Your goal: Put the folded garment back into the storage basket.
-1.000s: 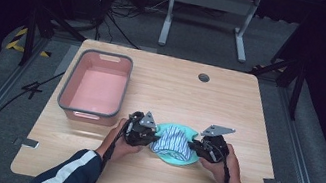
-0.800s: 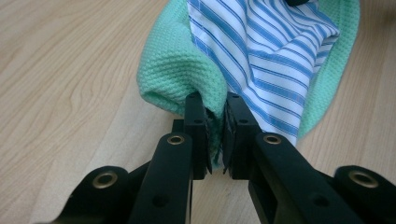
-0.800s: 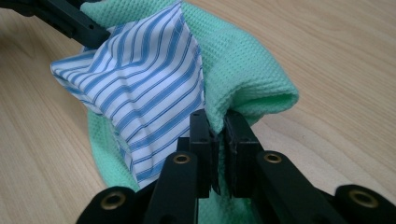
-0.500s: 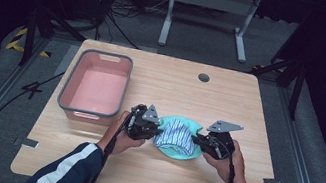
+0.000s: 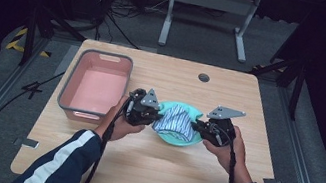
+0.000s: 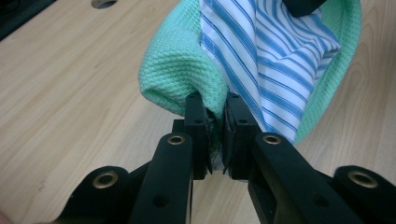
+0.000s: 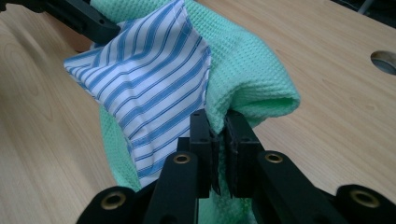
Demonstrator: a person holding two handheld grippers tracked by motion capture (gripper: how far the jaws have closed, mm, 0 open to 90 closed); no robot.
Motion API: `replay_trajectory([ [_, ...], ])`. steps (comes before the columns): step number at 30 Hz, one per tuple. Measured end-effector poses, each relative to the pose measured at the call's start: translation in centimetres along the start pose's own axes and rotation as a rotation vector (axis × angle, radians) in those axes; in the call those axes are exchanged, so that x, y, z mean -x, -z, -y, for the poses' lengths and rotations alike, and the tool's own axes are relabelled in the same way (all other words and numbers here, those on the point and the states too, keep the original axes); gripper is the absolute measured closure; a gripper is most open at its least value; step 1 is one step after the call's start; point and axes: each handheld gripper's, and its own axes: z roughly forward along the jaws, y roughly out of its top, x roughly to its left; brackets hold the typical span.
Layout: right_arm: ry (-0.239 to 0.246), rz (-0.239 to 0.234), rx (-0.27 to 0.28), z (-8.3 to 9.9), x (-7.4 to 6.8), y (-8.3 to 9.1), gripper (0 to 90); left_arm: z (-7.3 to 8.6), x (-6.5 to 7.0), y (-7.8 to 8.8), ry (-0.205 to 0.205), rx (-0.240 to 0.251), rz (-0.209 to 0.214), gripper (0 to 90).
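Left gripper (image 6: 215,121): jaws clamped on green cloth (image 6: 182,74); striped cloth (image 6: 275,60) just beyond
Right gripper (image 7: 219,133): jaws pinching the green cloth's other edge

right gripper (image 7: 218,128): jaws rise from 6 o'clock, pinched on the folded edge of the green cloth (image 7: 247,74)
striped cloth (image 7: 149,91): blue and white, lying on the green cloth, spreading toward 10 o'clock
other gripper (image 7: 79,16): black, at 11 o'clock, touching the cloths' far edge
table (image 7: 327,93): light wood
hole (image 7: 385,60): round, at 3 o'clock
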Motion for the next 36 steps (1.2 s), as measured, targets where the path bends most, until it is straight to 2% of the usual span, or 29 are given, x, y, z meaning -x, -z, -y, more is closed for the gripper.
replay_trajectory([
  [12,0.047,0.001,0.031,-3.4,-0.6,-0.8,83.0,-0.4,-1.9,2.6,0.004,0.011,-0.057,82.1],
  [15,0.045,-0.002,0.04,-4.0,-0.7,-1.0,83.0,-0.4,-2.3,3.2,0.001,0.01,-0.072,82.1],
  [25,0.075,-0.019,0.062,-6.8,-2.0,-2.1,83.0,0.6,-3.7,5.6,0.025,0.003,-0.128,82.1],
  [34,0.104,-0.062,0.071,-8.9,-3.0,-3.9,82.9,2.0,-4.8,7.0,0.076,0.005,-0.17,82.1],
  [36,0.115,-0.07,0.069,-9.4,-3.3,-4.5,83.0,2.8,-5.3,7.4,0.096,0.003,-0.19,82.1],
])
